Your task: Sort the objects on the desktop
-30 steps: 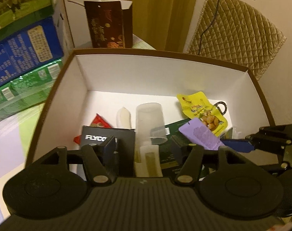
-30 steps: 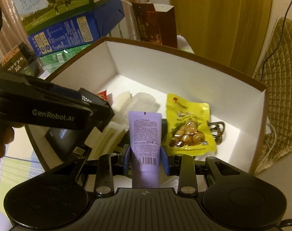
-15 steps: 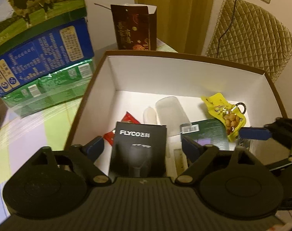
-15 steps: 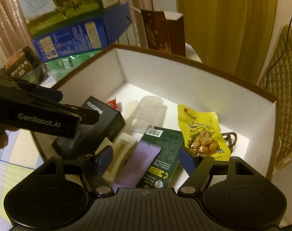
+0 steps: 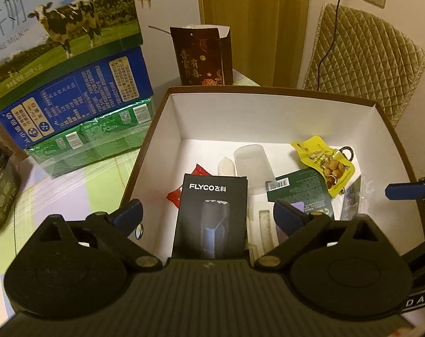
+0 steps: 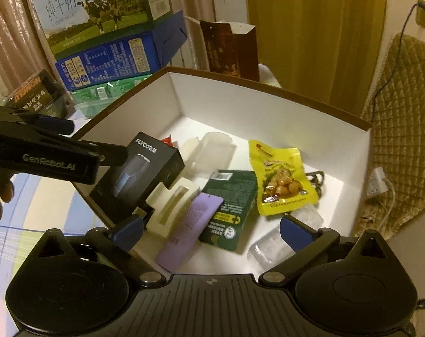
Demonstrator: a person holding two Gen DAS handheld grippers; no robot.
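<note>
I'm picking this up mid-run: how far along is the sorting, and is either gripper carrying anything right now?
Done: the black FLYCO box, purple tube, green box and yellow snack pack lie in the white-lined box. In hand: nothing; the left gripper and right gripper have just been opening, nothing pinched. Left: I can't tell; the cartons beside it may be fixtures.

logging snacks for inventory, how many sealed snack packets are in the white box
2. The yellow snack packet lies toward the right side of the white box; the red snack packet is partly tucked under the black FLYCO box. Others may be hidden beneath.
</note>
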